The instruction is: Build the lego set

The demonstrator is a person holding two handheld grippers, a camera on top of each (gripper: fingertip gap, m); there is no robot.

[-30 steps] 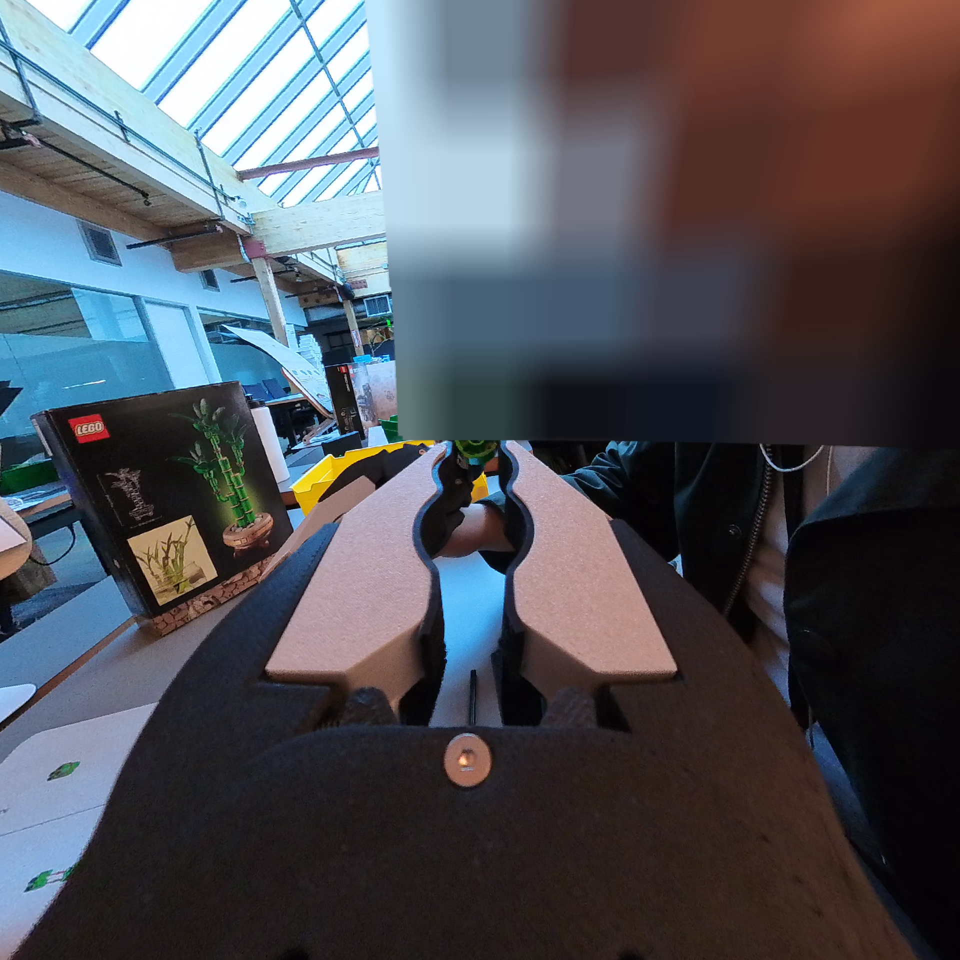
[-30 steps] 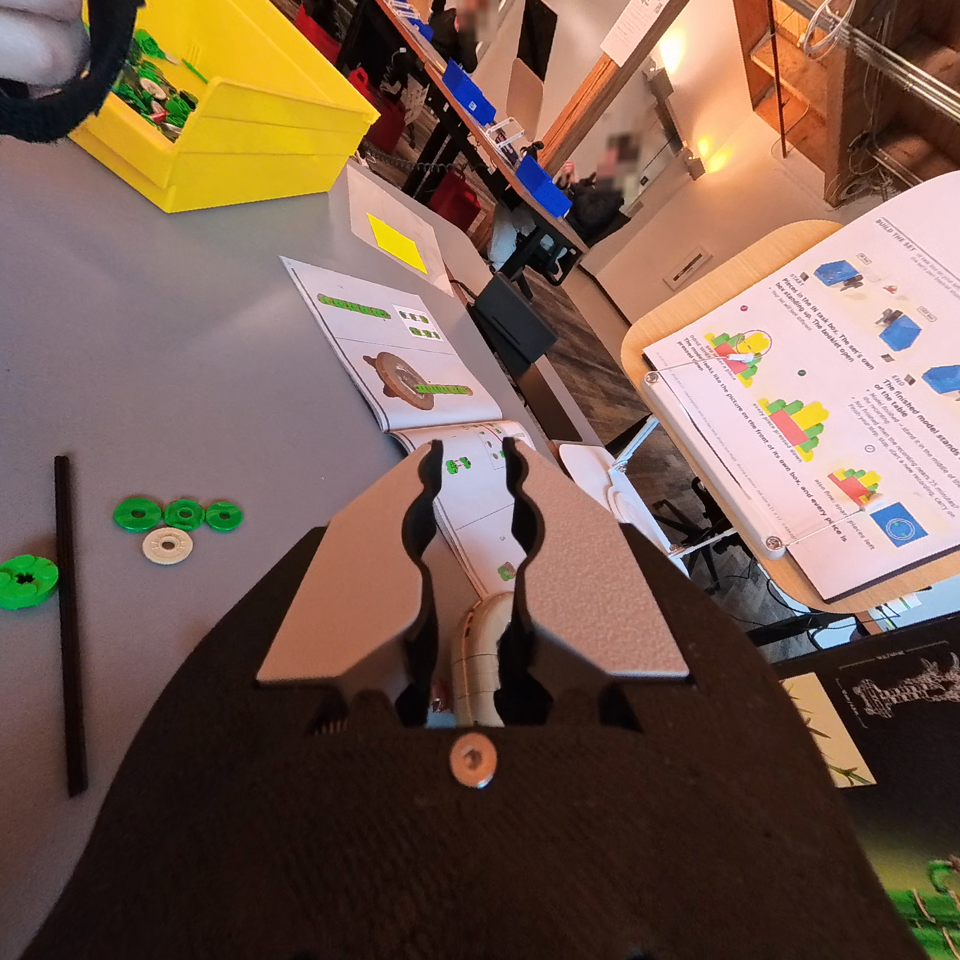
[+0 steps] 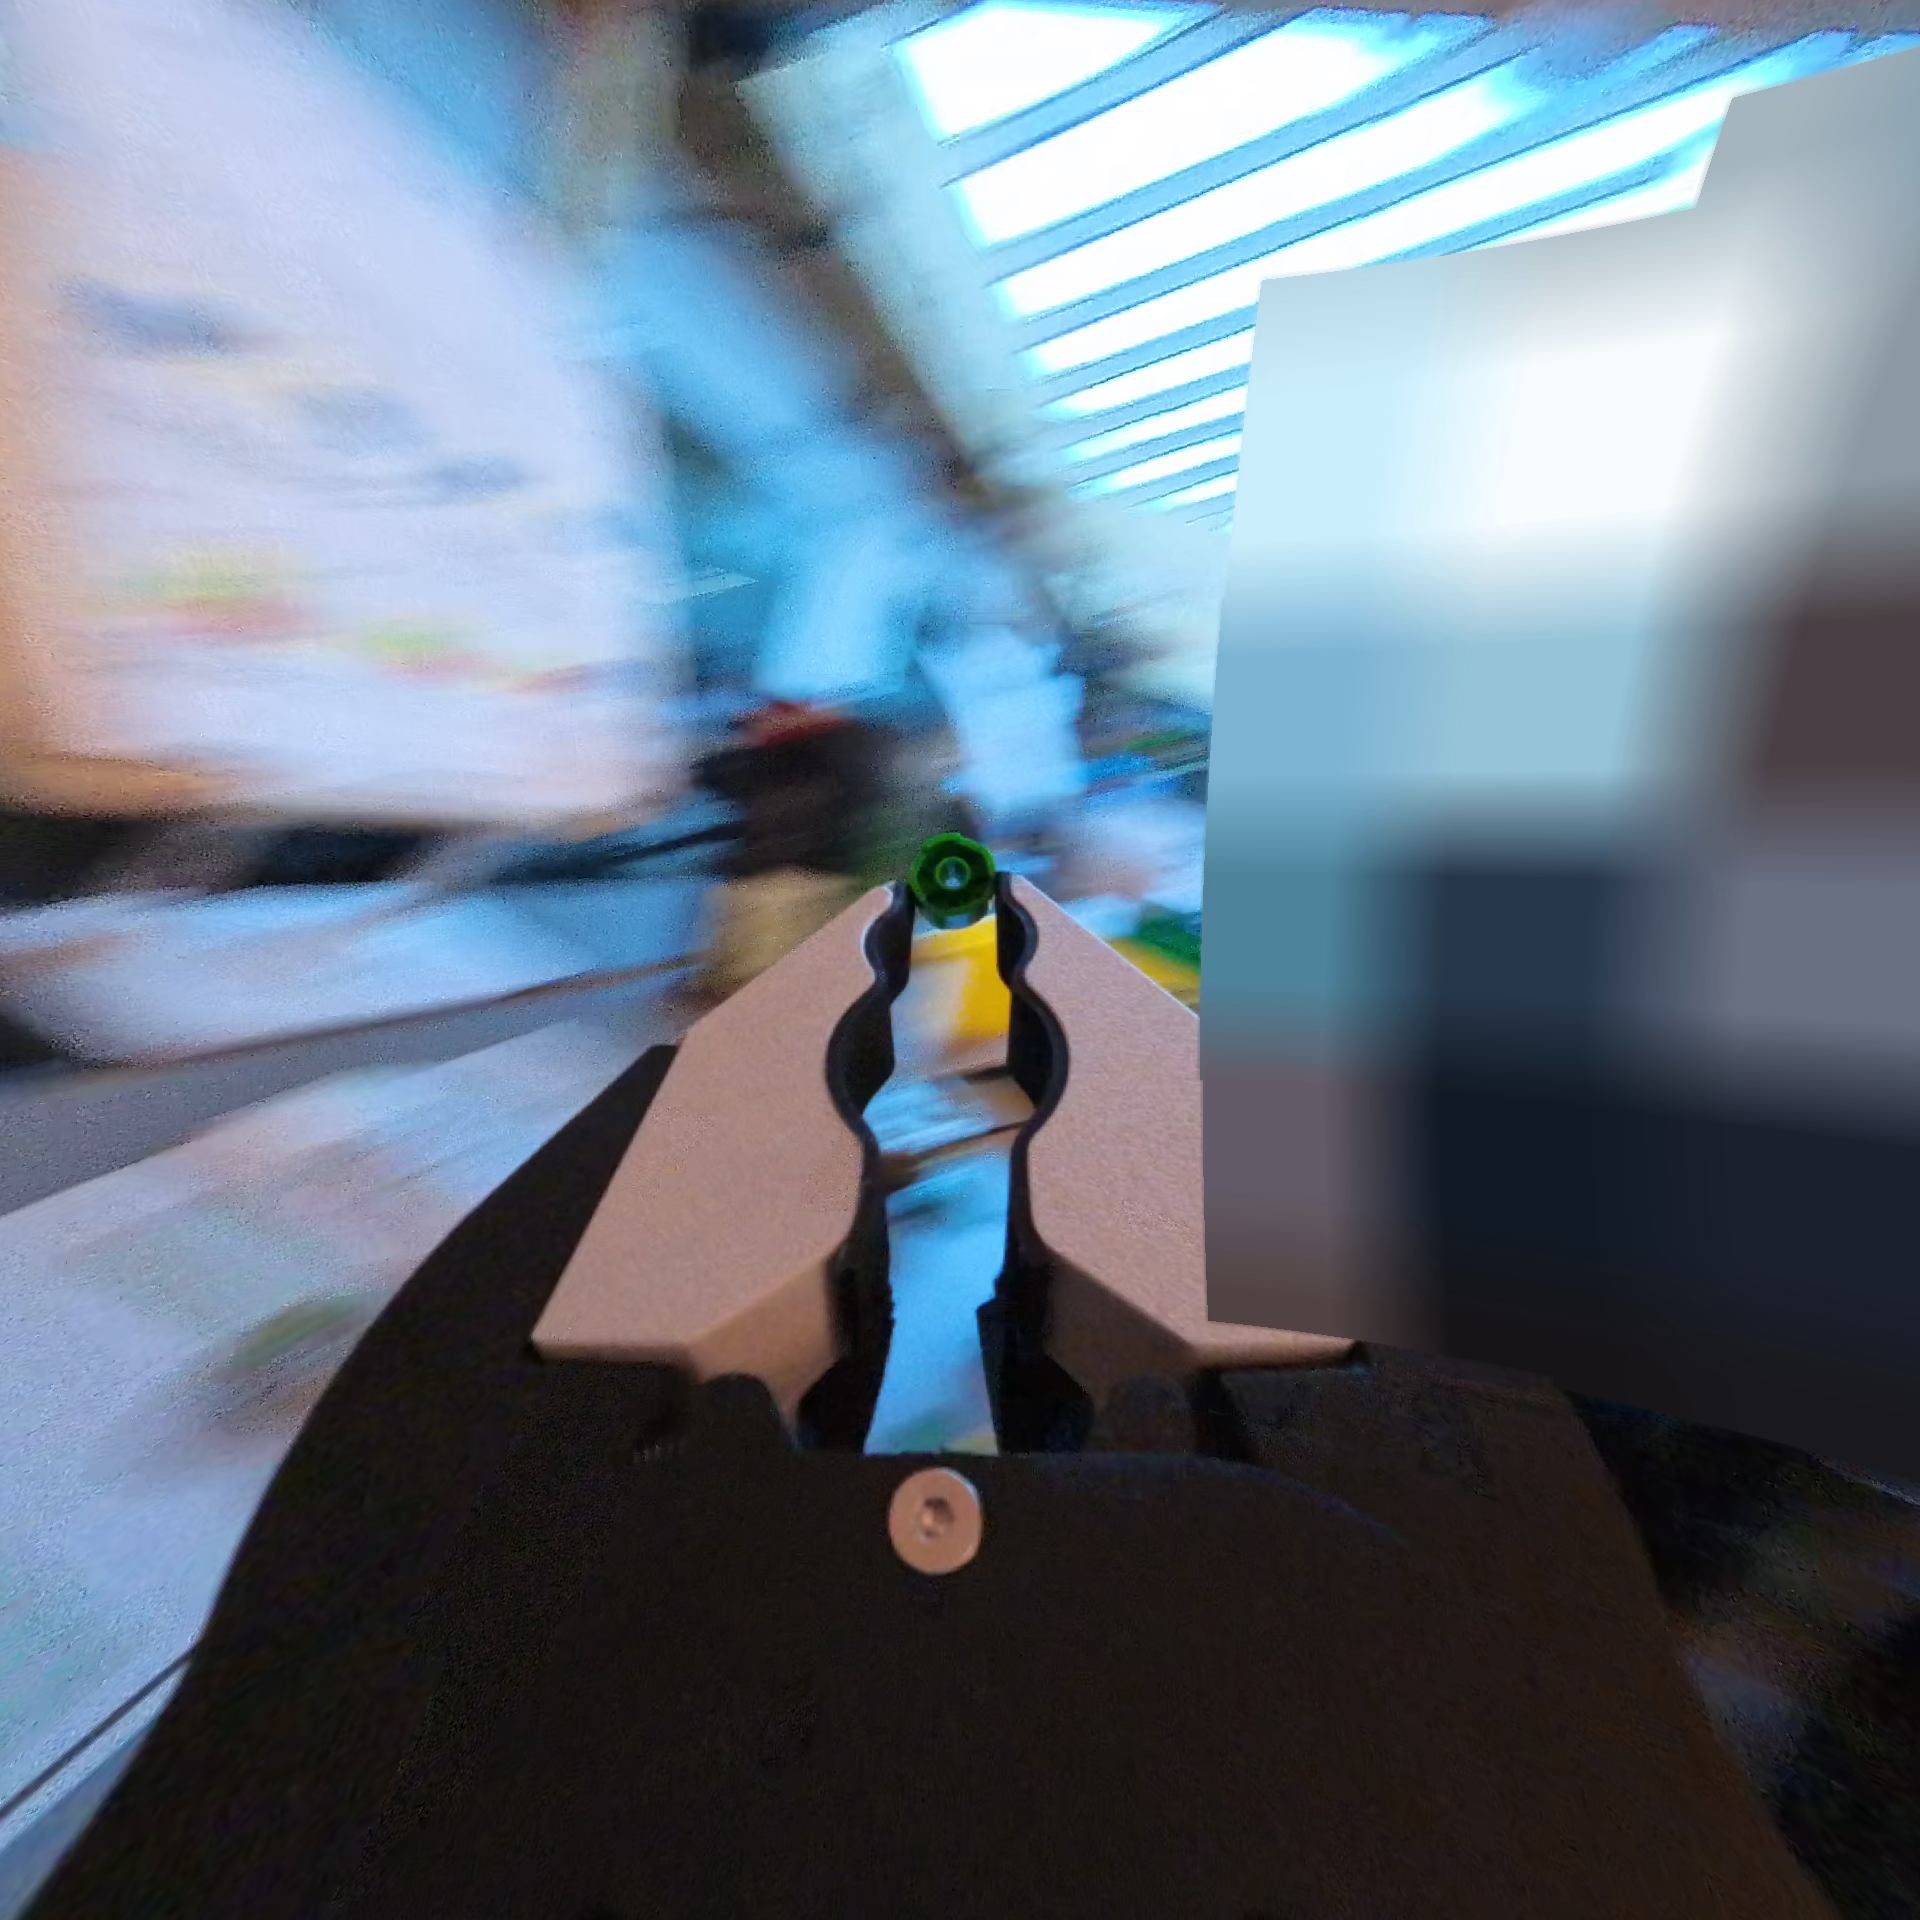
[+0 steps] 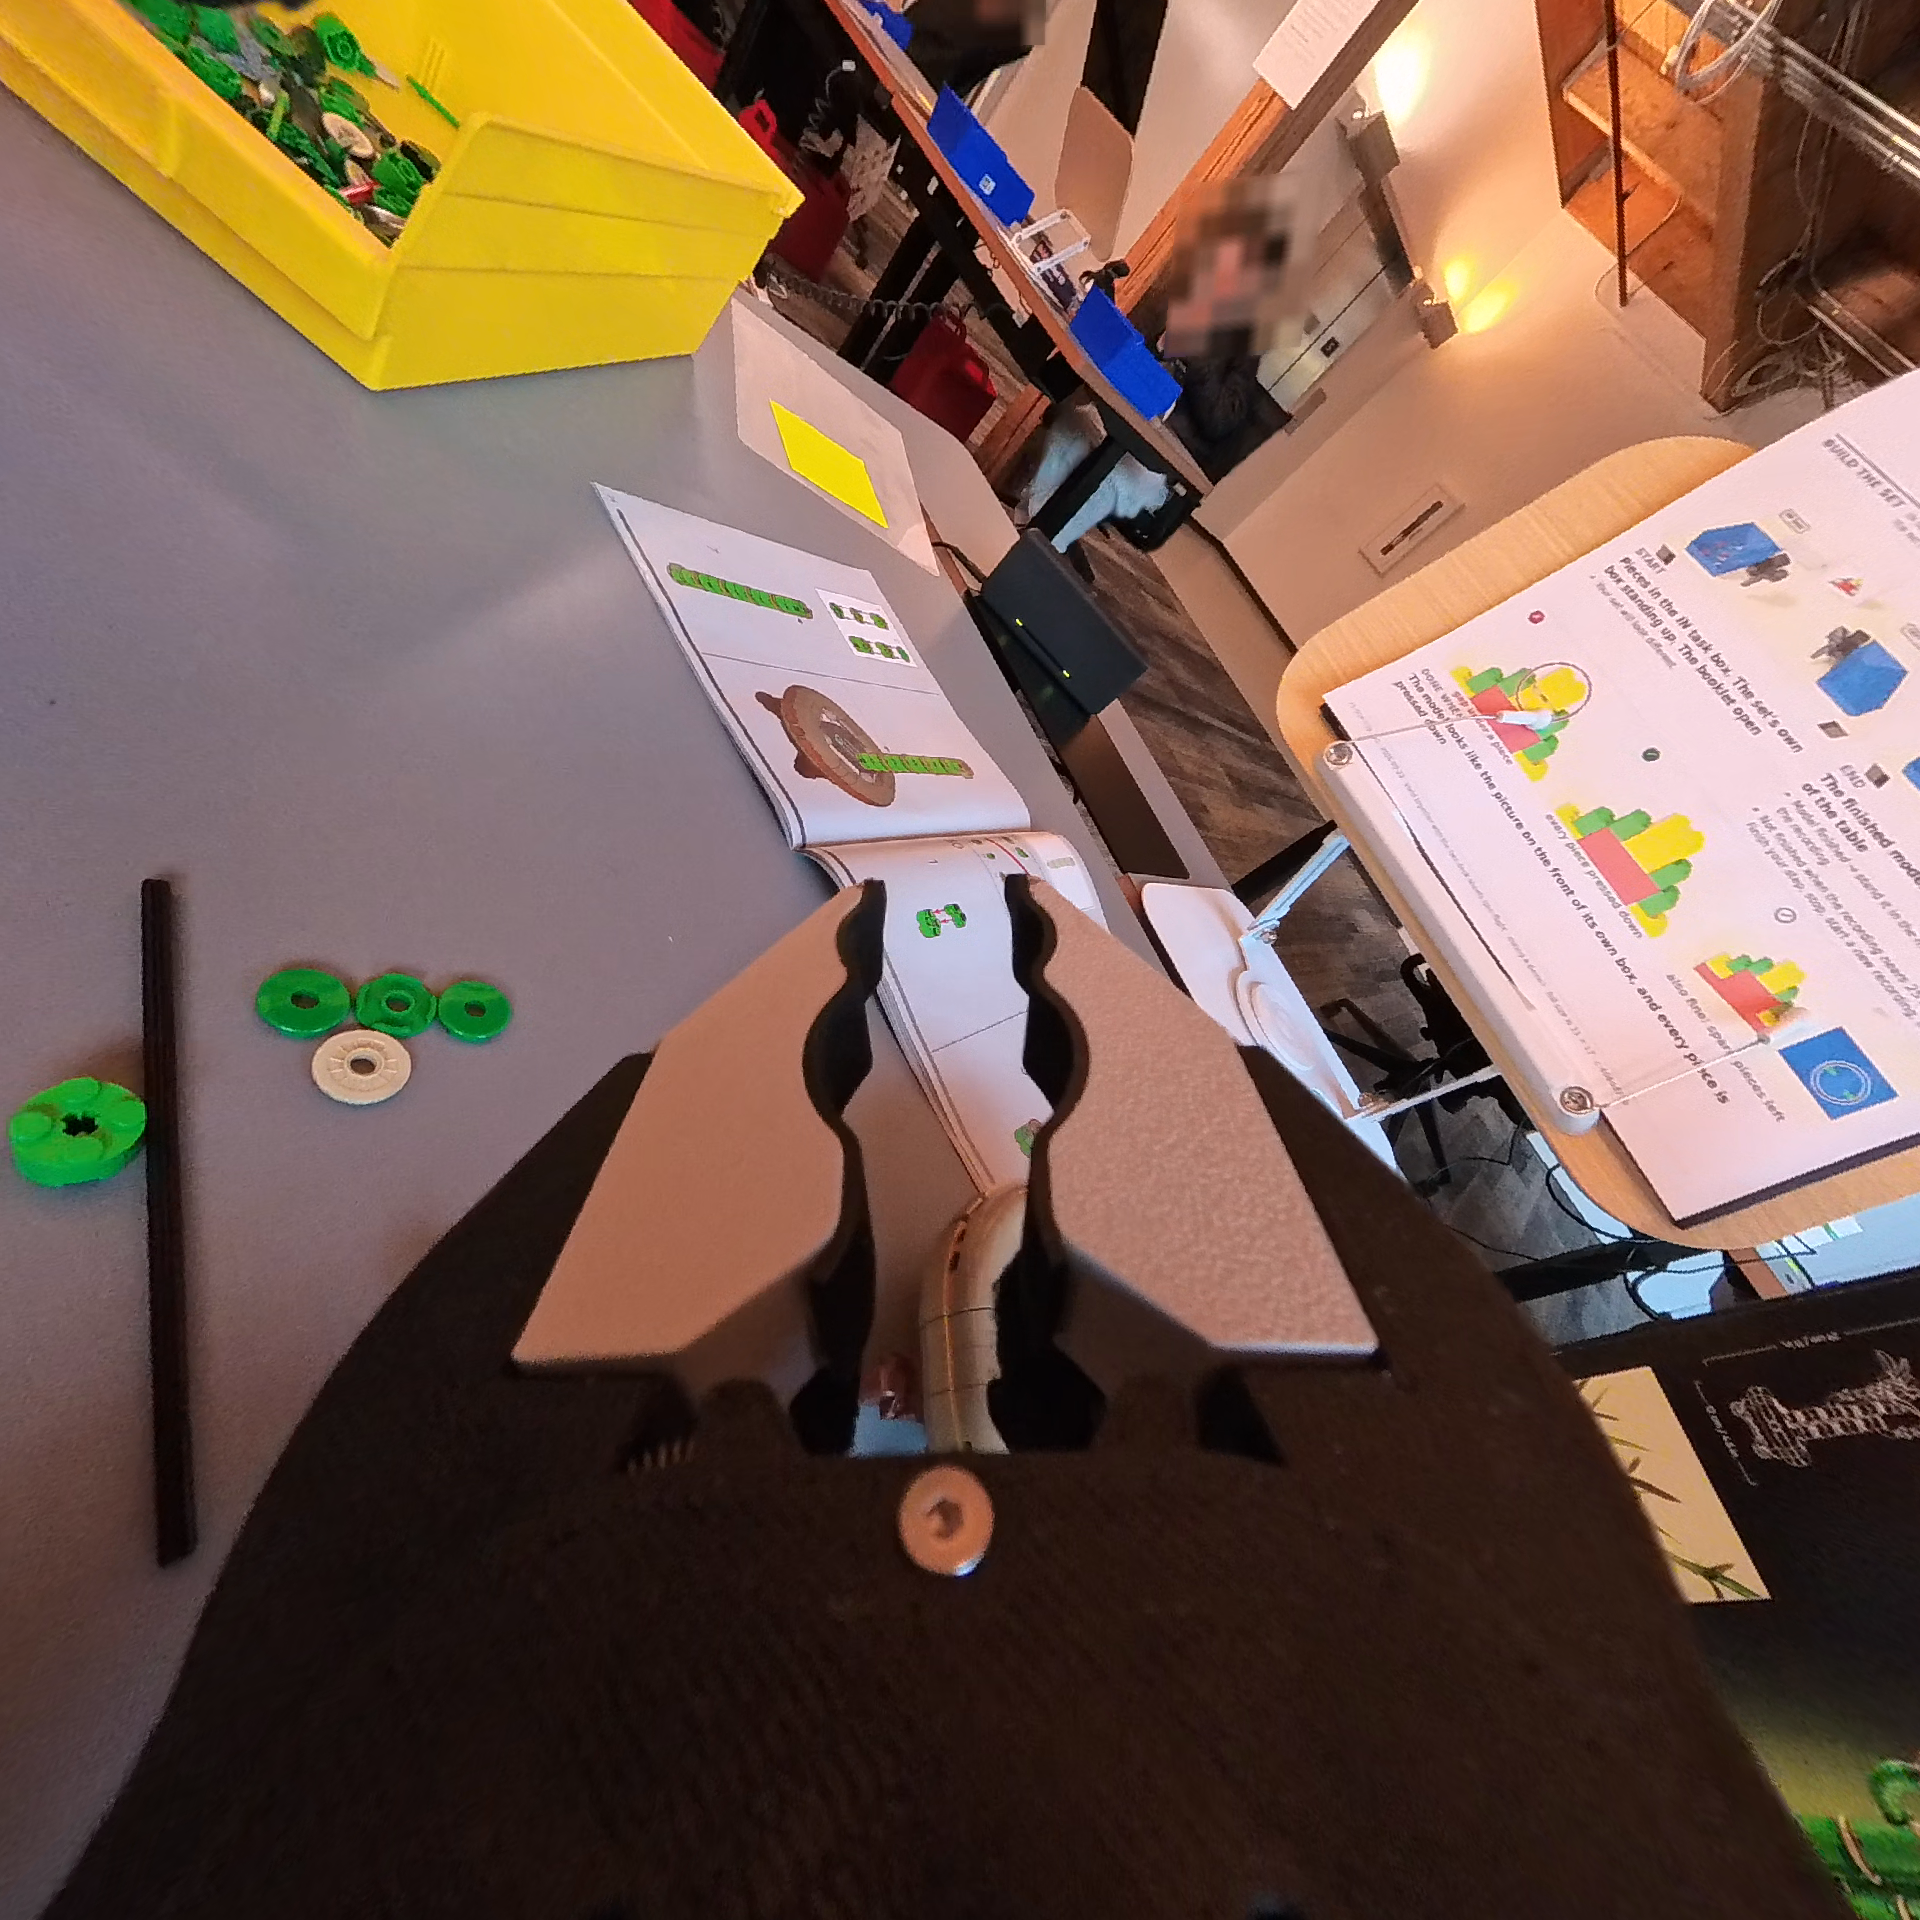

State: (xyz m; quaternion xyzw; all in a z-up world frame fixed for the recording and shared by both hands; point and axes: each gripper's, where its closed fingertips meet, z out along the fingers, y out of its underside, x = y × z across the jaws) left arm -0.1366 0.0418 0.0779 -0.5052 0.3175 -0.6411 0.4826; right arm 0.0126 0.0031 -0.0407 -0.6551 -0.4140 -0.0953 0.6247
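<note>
My left gripper is shut on a small round green lego piece at its fingertips; the scene behind it is smeared by motion blur. My right gripper is open and empty, held above the grey table over the open instruction booklet. On the table to its left lie a long black axle, a thick green round brick, three flat green round plates and a cream round plate. A curved cream piece shows low between the right fingers.
A yellow bin full of green pieces stands at the back left. A paper with a yellow square lies by the table edge. A printed instruction board stands to the right, and the dark set box is at the lower right.
The left gripper has swung away fast with the green piece; its view is now blurred and the box is gone from it. The hand near the bin has left the right view.
</note>
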